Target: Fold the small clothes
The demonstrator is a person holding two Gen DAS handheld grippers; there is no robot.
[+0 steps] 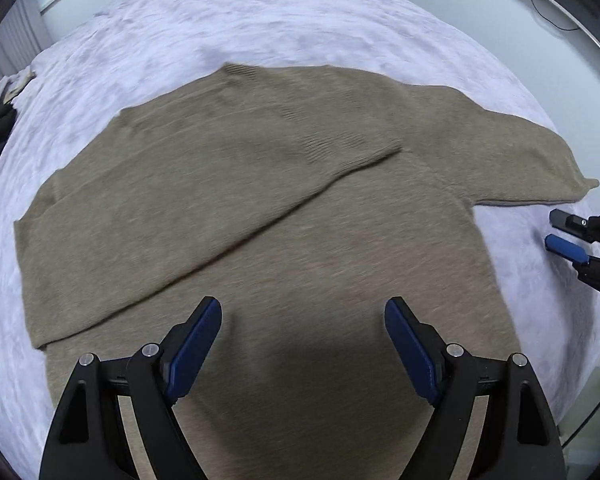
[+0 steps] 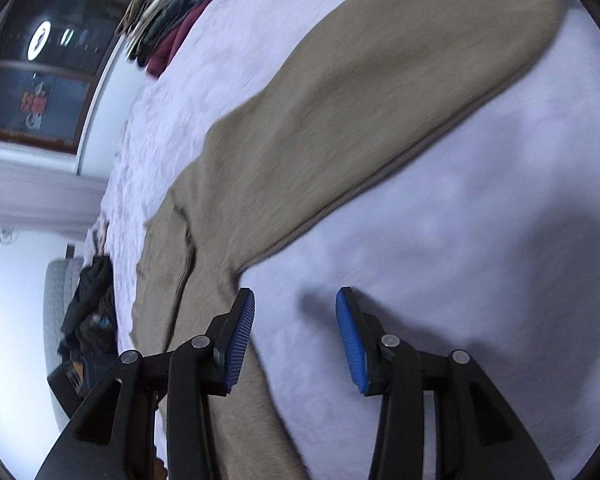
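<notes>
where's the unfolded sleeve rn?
In the left wrist view the unfolded sleeve lies flat on the white bedspread at upper right, pointing toward the right gripper. The other sleeve is folded across the sweater.

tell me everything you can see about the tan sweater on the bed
The sweater is a tan, fuzzy-looking knit lying flat and spread on the pale lilac bedspread. One sleeve is folded diagonally across the body, its ribbed cuff near the middle of the chest. The other sleeve still stretches straight out to the side, unfolded. Nothing grips it: the left tool hangs open over its lower body, and the right tool is open beside the outstretched sleeve, above the bedspread.
</notes>
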